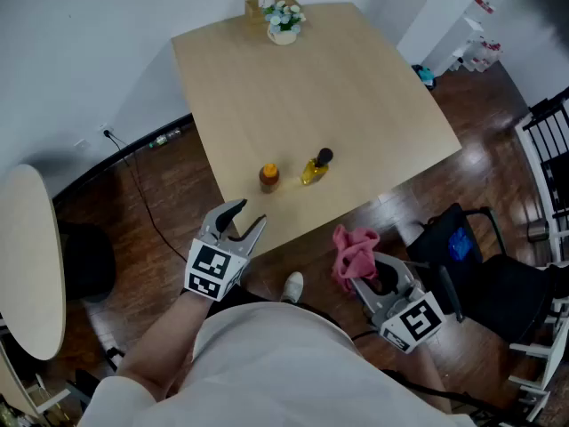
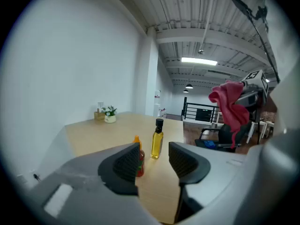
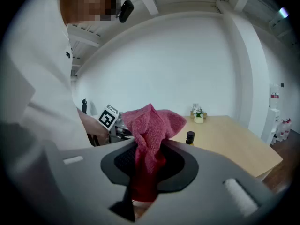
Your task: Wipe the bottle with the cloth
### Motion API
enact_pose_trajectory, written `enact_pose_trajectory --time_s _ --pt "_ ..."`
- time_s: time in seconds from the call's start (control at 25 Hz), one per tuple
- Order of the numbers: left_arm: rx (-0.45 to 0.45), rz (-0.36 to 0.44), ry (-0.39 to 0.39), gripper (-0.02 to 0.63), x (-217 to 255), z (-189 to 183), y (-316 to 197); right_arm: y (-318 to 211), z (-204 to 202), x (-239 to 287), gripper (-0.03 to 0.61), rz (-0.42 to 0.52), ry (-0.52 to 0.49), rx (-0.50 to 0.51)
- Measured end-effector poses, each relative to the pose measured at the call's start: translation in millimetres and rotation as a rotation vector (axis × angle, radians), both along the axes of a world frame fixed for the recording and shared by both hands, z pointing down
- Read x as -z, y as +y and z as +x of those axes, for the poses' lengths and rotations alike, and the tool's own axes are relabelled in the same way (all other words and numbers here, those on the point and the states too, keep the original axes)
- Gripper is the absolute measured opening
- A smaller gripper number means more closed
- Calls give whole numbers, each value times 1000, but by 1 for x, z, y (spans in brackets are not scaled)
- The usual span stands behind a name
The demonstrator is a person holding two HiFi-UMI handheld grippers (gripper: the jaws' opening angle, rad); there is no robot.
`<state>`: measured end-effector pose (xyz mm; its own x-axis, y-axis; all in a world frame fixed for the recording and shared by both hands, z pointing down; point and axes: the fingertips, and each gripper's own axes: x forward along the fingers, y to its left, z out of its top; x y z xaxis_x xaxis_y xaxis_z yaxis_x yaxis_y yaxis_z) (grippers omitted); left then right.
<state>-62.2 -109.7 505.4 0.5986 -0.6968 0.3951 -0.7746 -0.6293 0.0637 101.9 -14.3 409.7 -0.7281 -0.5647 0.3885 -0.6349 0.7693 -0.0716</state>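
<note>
The right gripper (image 3: pixel 149 165) is clamped on the pink cloth (image 3: pixel 152 125), which is pinched between the pads and bunched up loosely above them. This gripper is held off the table (image 1: pixel 311 87), over the wooden floor, with a black chair (image 1: pixel 462 243) near its outer side. The left gripper (image 2: pixel 154 161) is held with its jaws apart and nothing between them, just short of the table's near edge. Straight ahead of its gap the bottle (image 2: pixel 157 142) is seen standing upright on the table, black-capped and filled most of the way with yellow liquid. A smaller orange-capped bottle (image 2: pixel 138 156) with reddish-brown contents is set just beside it, on the left jaw's side, and is partly covered by that jaw's pad. Well beyond both, at the far edge, a white pot of flowers (image 1: pixel 283 20) is placed. From the right gripper view only the bottle's cap is seen past the jaw; the rest is hidden. A round tabletop (image 1: pixel 31 256) is cut off at the head view's left edge.
</note>
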Motion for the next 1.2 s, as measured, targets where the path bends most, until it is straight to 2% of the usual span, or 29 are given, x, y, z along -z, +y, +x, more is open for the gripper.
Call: enact_pose_trajectory --time_s 0.16,0.28,0.44,0.56,0.72,0.84,1.2 --pt "-17 10 -53 230 -20 2 -43 -14 -5 -2 91 -13 15 -47" --pt "-46 -12 -84 241 -46 4 -75 -25 -16 0 91 -19 27 -85" --pt "-83 -62 -65 247 -69 16 -99 -24 -18 0 91 -31 53 -141" --pt "-115 -58 -79 244 -76 24 -109 -19 -13 0 91 -37 64 -196" --pt "-125 -50 -97 182 -85 27 -120 -15 -4 0 91 -41 75 -257" --pt "-129 -51 -106 158 -93 29 -124 -11 1 0 91 -44 75 -284" --pt "-180 -58 -117 157 -71 31 -113 -11 13 2 91 -20 56 -269"
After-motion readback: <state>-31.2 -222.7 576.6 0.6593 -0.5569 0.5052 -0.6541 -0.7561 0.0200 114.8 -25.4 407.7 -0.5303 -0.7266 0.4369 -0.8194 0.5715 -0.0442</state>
